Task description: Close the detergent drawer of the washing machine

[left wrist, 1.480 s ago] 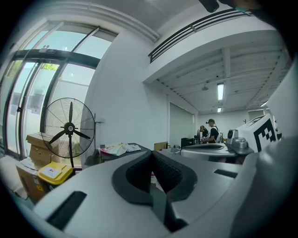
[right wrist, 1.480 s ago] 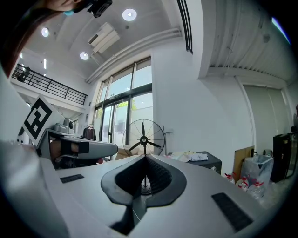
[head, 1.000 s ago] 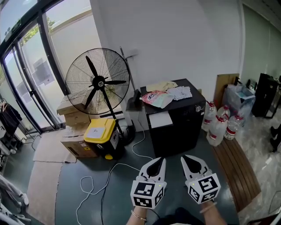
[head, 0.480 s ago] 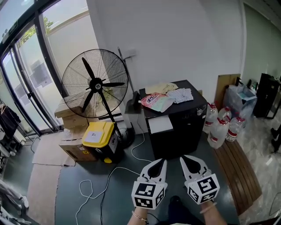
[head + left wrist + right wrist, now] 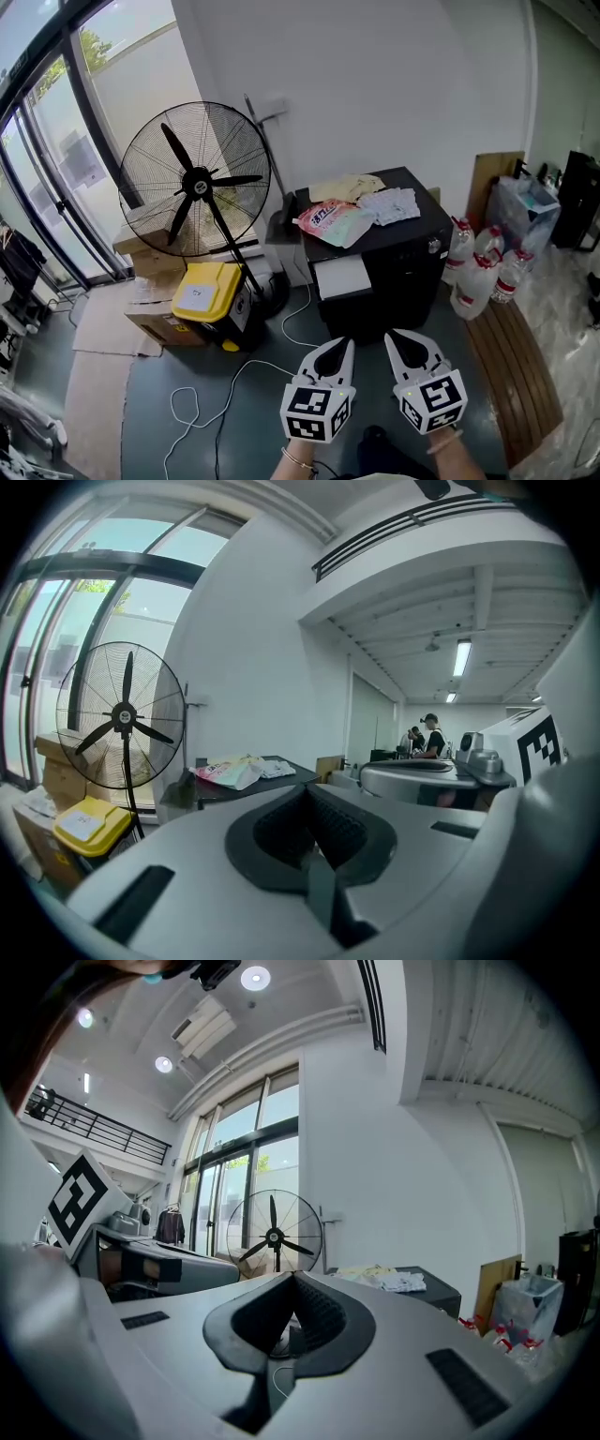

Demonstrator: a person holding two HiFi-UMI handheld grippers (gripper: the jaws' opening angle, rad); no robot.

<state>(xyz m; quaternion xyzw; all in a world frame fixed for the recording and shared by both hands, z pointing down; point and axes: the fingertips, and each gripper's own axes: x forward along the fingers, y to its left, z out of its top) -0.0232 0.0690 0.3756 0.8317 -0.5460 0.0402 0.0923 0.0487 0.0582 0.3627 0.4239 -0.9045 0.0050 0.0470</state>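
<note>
A black washing machine (image 5: 398, 262) stands against the white wall, with its white detergent drawer (image 5: 341, 277) sticking out of the front at the upper left. A pink detergent pouch (image 5: 330, 221) and folded cloths (image 5: 389, 203) lie on its top. Both grippers hover low in the head view, short of the machine and apart from it. My left gripper (image 5: 346, 343) is shut and holds nothing, and my right gripper (image 5: 393, 336) is likewise shut and empty. The left gripper view shows the machine top (image 5: 272, 764) far off past the jaws.
A large standing fan (image 5: 195, 180) is left of the machine, with a yellow-lidded box (image 5: 208, 291) and cardboard boxes (image 5: 150, 319) at its foot. A white cable (image 5: 234, 375) trails over the dark floor. Water bottles (image 5: 478, 272) and a wooden bench (image 5: 511, 366) are on the right.
The head view has drifted forward and a little right, so the machine and fan sit slightly nearer. Both grippers keep their place low in the view, still shut.
</note>
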